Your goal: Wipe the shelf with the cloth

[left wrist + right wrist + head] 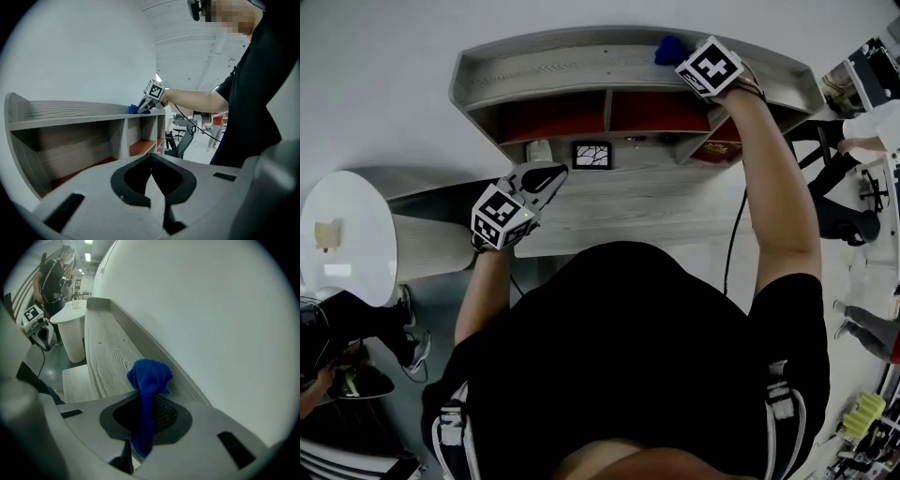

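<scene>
The grey wooden shelf [572, 67] stands against the white wall, with red-floored compartments under its top board. My right gripper [692, 62] rests on the right part of that top board [108, 352], shut on a blue cloth [149, 380]. The cloth [668, 49] bunches out past the jaws onto the board, near the back wall. In the left gripper view the right gripper [146, 106] and cloth [134, 109] show on the shelf top [70, 115]. My left gripper [546, 178] hangs over the desk, below the shelf, shut and holding nothing [151, 158].
A small framed picture [592, 155] and a white object [540, 150] stand on the desk [656, 206] under the shelf. A round white table [347, 234] is at the left, with a small item [326, 234] on it. An office chair [185, 138] and people stand beyond.
</scene>
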The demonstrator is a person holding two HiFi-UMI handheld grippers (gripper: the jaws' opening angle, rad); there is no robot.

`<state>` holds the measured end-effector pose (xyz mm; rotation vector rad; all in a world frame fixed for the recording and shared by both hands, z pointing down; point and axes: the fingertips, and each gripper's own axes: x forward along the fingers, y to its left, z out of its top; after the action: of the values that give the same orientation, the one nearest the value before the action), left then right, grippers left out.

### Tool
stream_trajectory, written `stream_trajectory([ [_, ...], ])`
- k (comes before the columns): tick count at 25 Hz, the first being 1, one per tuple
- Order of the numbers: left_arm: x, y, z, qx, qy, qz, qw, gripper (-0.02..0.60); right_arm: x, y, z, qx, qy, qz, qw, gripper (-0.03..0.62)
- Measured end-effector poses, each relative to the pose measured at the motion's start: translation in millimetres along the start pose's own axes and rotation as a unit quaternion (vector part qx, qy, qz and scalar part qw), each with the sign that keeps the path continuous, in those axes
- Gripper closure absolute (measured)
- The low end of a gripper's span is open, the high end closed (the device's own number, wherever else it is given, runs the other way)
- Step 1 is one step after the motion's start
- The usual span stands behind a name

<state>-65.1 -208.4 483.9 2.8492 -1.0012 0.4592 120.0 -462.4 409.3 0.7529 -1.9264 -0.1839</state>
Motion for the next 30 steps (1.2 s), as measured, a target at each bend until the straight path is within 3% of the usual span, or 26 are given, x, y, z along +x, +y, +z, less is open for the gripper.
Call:
stream_trajectory([
  [8,14.5,-4.8,0.1,-0.006,0.004,-0.006,1.0,0.565,-9.5,-30.9,-38.8,0.061,0.001,0.016,0.998,0.545],
  [30,93.7,-15.4,23.5,0.021,0.004,-0.052,0.9985,0.565,-39.2,-132.7,-172.3,0.17,0.042,-0.036,0.984,0.545],
])
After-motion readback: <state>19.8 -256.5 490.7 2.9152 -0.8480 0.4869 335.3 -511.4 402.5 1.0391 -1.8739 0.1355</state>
